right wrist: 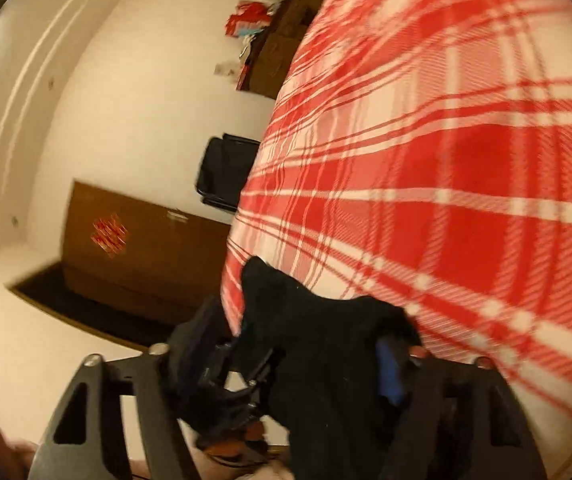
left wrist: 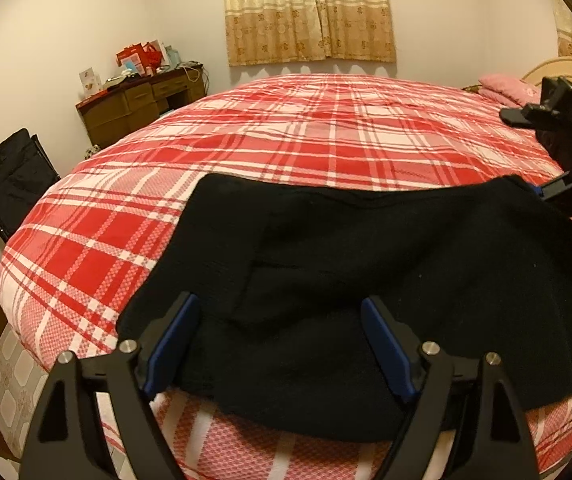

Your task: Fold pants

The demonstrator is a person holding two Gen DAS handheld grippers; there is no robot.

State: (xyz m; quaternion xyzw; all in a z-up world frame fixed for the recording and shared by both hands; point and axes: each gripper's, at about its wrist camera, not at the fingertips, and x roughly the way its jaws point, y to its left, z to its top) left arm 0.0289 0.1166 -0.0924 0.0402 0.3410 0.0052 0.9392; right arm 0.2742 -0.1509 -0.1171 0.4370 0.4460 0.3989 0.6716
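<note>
Black pants (left wrist: 365, 280) of a soft, matte, fleece-like cloth lie bunched in a broad band across the near edge of a bed (left wrist: 305, 128). The bed wears a red, pink and white plaid cover of woven cotton, flat with light creases.

In the left wrist view, the left gripper (left wrist: 282, 344) points toward the far side of the bed. Its two black angular arms end in blue pads, spread wide, with the near hem of the pants lying between them and not pinched. At the right edge of this view the right gripper (left wrist: 553, 192) shows as a black block with a blue pad touching the far right corner of the pants.

This view alone shows beige patterned curtains (left wrist: 309, 12) on the far wall, a pink pillow (left wrist: 505, 86) at the bed's right corner, and the tiled floor. A brown wooden desk (left wrist: 142, 104) heaped with red bags stands past the bed's left edge, with a black bag (left wrist: 14, 176) nearer.

The right wrist view is rolled sideways and smeared by motion blur. Here the right gripper (right wrist: 325, 364) has a thick fold of pants gathered between its fingers, one blue pad showing against the cloth; how tightly it pinches I cannot tell. Only this view shows a brown wooden door (right wrist: 138, 248) with a red diamond sticker.
</note>
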